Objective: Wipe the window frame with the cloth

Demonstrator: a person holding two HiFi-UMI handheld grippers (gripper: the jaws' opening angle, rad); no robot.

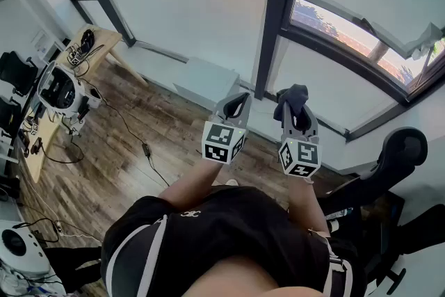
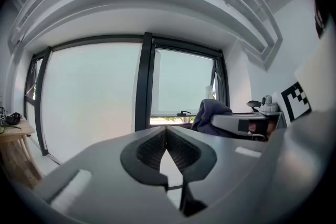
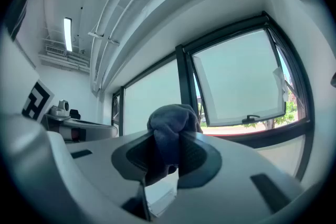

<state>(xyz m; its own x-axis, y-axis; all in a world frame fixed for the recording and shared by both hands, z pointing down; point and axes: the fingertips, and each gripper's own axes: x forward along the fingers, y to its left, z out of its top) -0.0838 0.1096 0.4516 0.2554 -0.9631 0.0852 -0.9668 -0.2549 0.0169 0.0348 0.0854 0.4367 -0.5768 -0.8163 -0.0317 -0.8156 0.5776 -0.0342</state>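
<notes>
Person: black top; white stripes down one side; small white logo at chest. L gripper, R gripper: grey moulded bodies; black ribbed pads; each w/ white marker cube, black square patterns.

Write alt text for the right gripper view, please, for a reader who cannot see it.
The right gripper holds a bunched dark blue cloth between its fingers. Beyond it stands a dark window frame with one pane tilted open, greenery outside.
</notes>
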